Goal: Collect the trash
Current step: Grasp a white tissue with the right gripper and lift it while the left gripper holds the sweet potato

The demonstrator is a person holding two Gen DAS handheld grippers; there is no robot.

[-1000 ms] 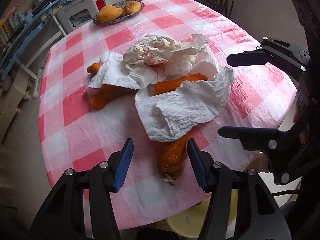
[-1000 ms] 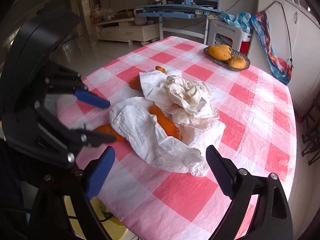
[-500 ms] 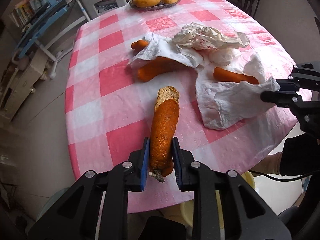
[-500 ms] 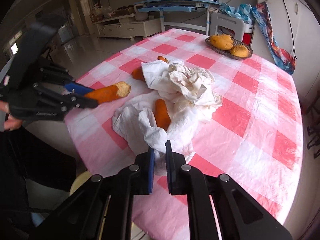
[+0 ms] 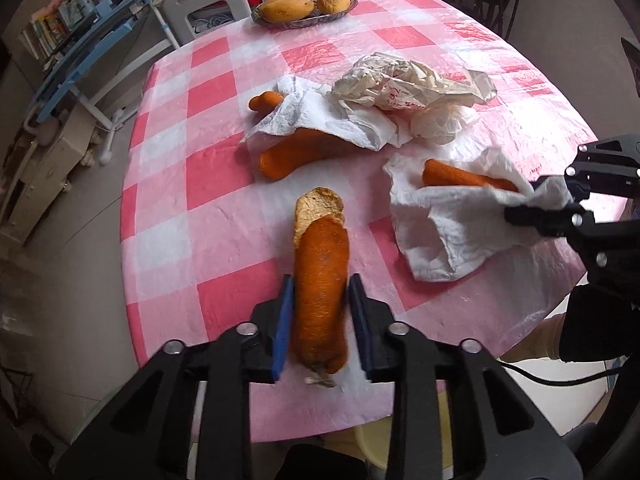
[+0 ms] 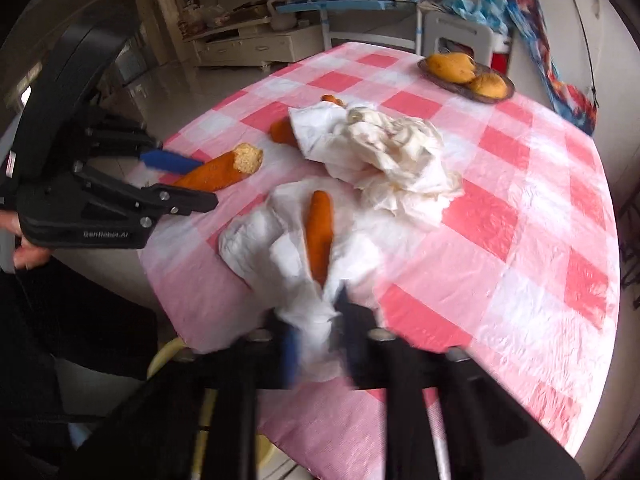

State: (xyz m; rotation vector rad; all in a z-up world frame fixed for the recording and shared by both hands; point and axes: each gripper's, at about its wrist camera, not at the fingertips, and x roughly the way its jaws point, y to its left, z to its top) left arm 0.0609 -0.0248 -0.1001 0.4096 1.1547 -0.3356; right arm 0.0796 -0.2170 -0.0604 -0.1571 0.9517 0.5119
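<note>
My left gripper (image 5: 320, 312) is shut on a long orange peel (image 5: 320, 280) with a pale inner end, held near the table's front edge; it also shows in the right wrist view (image 6: 216, 170). My right gripper (image 6: 318, 332) is shut on a white paper towel (image 6: 280, 256), pulling its corner toward the table edge; the towel also shows in the left wrist view (image 5: 440, 232). An orange peel (image 6: 319, 236) lies on that towel. More crumpled paper (image 5: 400, 84) and orange peels (image 5: 296, 156) lie mid-table.
The round table has a pink and white checked cloth (image 5: 208, 184). A basket of fruit (image 5: 304, 4) stands at the far edge. A yellow bin (image 6: 168, 360) shows below the table edge. A white stool (image 5: 204, 4) and blue shelving stand beyond.
Both grippers closed a second ago, the left on the peel, the right on the towel. Since then the right has dragged the towel toward the table edge; the left peel stays held.
</note>
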